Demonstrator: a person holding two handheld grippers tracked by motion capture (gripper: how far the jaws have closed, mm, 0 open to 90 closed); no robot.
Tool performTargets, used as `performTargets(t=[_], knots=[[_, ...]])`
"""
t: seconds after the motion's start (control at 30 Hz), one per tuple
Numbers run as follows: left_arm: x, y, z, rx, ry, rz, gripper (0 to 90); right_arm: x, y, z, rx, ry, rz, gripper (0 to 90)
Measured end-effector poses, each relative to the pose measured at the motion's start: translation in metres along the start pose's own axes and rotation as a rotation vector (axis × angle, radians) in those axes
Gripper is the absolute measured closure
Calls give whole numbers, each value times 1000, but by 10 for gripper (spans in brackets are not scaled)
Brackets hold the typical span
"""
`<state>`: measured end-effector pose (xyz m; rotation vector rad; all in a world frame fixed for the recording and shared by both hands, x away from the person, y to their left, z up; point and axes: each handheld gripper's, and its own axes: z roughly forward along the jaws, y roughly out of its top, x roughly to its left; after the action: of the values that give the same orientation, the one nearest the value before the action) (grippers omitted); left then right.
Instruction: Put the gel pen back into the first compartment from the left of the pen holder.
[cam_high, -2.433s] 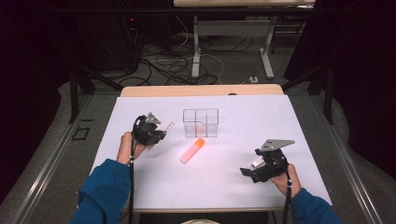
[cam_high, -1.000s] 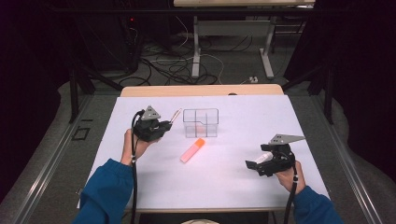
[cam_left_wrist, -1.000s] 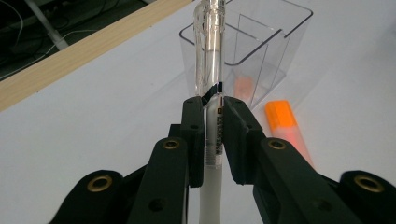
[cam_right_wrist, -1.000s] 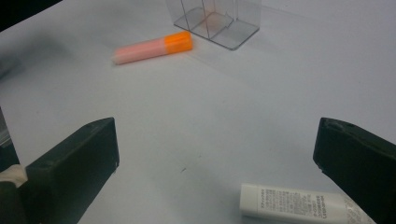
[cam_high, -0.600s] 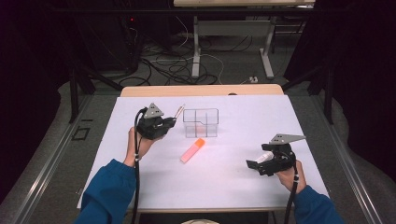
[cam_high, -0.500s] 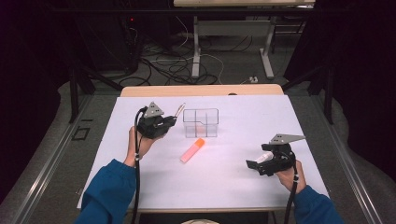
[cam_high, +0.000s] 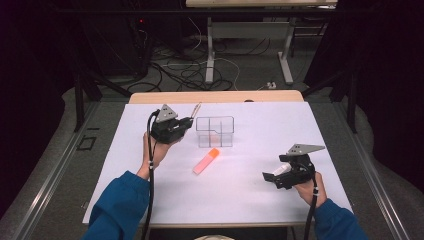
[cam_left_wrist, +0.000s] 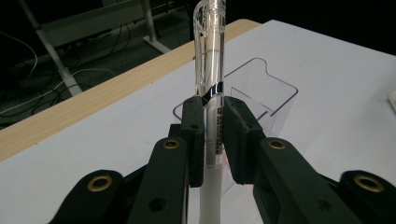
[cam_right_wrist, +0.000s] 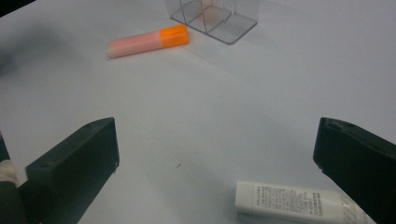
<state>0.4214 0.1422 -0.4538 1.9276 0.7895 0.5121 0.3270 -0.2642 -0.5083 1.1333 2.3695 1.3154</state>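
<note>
Left gripper (cam_high: 187, 121) clamped on a clear pen (cam_left_wrist: 209, 70), at 9 o'clock of the clear organiser (cam_high: 215, 131), right gripper (cam_right_wrist: 215, 154) wide open, empty, white tube (cam_right_wrist: 289, 201) at its 5 o'clock, orange marker (cam_high: 206, 160) lying mid-table.

The left gripper (cam_high: 187, 121), raised off the table on a blue-sleeved forearm, has its jaws clamped nearly together, while the right gripper (cam_high: 270, 177) rests low, its jaws spread wide apart and pointing leftward.
</note>
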Motion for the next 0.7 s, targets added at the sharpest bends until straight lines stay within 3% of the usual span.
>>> performTargets(t=[0.33,0.7], knots=[[4,5,-1,-44,5,-26,792,1,0,1,8,2,-7,0],[3,12,10,-115,21,-61,793,1,0,1,20,5,-10,0]])
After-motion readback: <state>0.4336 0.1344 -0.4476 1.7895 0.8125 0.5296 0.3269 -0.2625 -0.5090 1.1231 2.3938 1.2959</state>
